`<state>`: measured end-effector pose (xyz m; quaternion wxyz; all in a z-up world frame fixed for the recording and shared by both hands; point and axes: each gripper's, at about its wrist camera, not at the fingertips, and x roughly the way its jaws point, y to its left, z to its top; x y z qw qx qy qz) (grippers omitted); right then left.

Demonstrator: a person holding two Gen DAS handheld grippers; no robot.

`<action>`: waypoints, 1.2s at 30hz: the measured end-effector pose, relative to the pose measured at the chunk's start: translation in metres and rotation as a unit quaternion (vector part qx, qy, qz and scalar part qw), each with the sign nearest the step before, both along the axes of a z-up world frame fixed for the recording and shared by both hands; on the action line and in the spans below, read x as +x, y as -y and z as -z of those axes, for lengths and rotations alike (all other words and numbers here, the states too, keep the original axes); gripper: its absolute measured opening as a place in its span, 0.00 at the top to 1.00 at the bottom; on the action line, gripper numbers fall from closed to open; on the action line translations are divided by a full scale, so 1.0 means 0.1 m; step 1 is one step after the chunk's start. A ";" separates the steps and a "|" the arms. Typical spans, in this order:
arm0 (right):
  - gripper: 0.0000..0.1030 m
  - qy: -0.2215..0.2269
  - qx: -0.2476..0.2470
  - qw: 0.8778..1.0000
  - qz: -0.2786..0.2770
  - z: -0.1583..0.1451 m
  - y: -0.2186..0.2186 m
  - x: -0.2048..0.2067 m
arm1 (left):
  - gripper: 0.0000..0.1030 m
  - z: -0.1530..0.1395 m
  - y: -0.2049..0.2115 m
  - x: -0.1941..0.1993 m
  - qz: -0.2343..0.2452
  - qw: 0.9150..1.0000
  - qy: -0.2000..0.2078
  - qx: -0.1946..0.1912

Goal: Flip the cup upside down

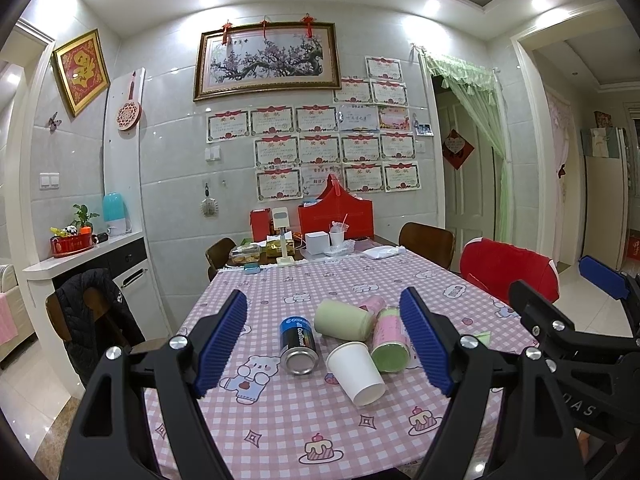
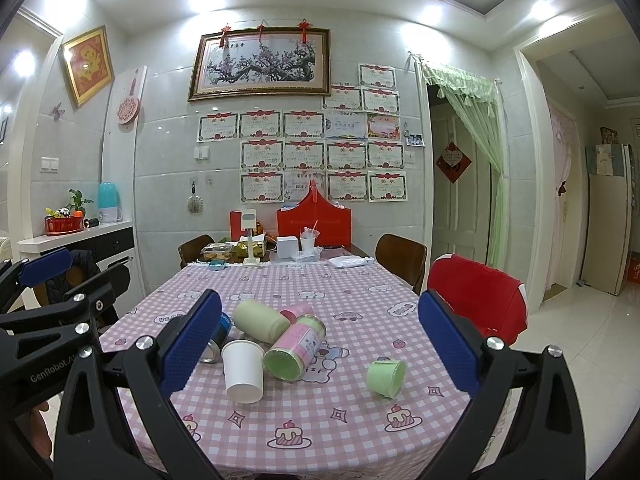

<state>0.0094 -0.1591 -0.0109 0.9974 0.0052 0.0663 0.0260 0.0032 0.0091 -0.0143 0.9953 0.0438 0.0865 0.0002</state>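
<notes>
- Both my grippers, left [image 1: 324, 340] and right [image 2: 320, 344], gape wide, holding nothing
- White paper cup [image 1: 356, 372] stands rim-down on the checked tablecloth [image 1: 280, 432] (beside a tin can [image 1: 298, 346])

Both cameras sit side by side above the near table [image 1: 304, 412] edge, facing the far wall. They share the white cup [image 1: 355, 372] [image 2: 242, 371], probably equally near.

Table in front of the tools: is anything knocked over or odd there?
Yes. The white cup sits mouth-up but tilted, leaning on the pink jar. That jar, a pale green jar and a blue can all lie on their sides. A small green cap lies apart. No spill shows.
</notes>
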 end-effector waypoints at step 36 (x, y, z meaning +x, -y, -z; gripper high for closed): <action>0.08 -0.154 -0.022 0.986 -0.063 0.76 -0.57 1.24 | 0.25 0.97 -0.75 1.33 -0.021 0.981 -0.172 -0.091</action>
